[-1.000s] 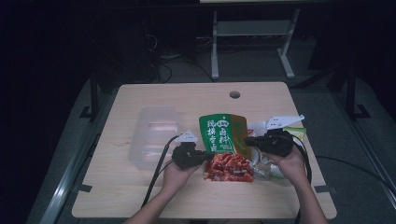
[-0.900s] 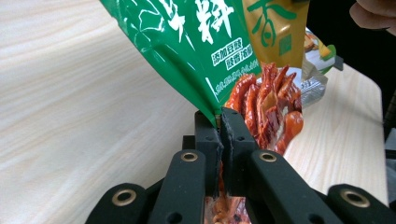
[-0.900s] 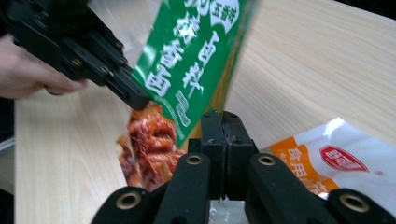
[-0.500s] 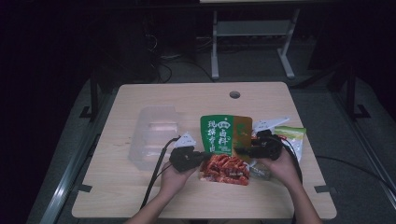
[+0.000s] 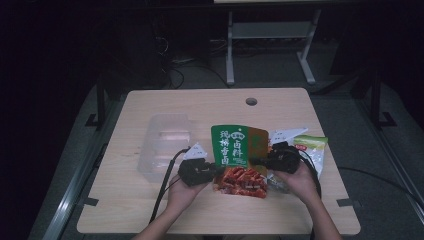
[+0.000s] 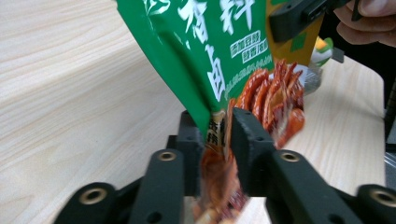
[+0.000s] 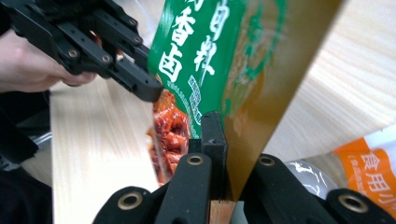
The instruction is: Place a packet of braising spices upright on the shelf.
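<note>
Green-and-red printed foil seasoning pouch point(image 5: 239, 159): raised off the pale wooden table point(image 5: 200, 107), held between both tools near its front edge. Left gripper point(image 6: 219, 133): jaws have just been opening, pouch edge between them, pads close on either side. Right gripper point(image 7: 223, 140): jaws clenched on the opposite edge. Clear plastic tray point(image 5: 162, 145): left of pouch. Orange-and-white packet point(image 7: 369, 163): right, on table.

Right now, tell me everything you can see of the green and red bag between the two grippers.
The bag is a flat glossy plastic pouch, green on top with white characters, a brown-gold strip down one side and a picture of red food at the bottom. It is held over the table, bent and creased. The left gripper has an edge between its jaws, which have just been opening. The right gripper is shut on the opposite edge.
</note>
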{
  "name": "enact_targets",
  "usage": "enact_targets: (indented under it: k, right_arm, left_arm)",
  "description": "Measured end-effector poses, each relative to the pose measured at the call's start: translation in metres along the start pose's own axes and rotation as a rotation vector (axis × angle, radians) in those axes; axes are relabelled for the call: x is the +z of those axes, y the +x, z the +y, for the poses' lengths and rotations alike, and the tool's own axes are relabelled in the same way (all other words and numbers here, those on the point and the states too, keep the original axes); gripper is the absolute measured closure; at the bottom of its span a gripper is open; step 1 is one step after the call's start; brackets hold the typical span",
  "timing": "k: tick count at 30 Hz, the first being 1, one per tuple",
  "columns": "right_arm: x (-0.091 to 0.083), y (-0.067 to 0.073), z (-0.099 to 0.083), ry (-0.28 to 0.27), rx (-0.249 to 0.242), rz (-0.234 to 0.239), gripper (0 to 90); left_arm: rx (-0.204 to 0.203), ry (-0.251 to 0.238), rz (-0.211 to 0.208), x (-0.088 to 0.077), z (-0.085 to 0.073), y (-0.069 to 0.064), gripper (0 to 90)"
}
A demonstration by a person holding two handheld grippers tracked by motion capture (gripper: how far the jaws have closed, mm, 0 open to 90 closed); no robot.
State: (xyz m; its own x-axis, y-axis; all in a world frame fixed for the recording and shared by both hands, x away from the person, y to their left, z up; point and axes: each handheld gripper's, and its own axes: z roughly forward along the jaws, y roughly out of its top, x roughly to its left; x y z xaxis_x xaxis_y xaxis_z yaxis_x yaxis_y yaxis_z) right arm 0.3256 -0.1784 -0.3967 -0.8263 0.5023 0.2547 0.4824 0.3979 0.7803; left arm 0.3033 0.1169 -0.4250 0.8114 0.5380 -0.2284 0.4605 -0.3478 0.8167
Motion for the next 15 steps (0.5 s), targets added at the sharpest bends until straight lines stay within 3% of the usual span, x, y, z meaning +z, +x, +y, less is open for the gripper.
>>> enact_targets:
  k: [3,9,11,15]
  right_arm:
    - [-0.005,0.007,0.002,-0.013,-0.023,-0.009,89.6]
    - [-0.015,0.026,0.014,-0.04,-0.084,-0.027,89.8]
    - [-0.018,0.031,0.017,-0.045,-0.102,-0.039,89.9]
    - [-0.023,0.034,0.022,-0.063,-0.103,-0.045,89.8]
  left_arm:
    - [-0.003,-0.021,-0.002,-0.006,-0.003,-0.005,63.1]
    - [0.071,0.003,0.033,-0.018,-0.01,-0.015,55.3]
    - [0.066,0.0,0.037,-0.021,-0.012,-0.016,51.1]
    - [0.097,0.017,0.04,-0.028,-0.02,-0.018,50.2]
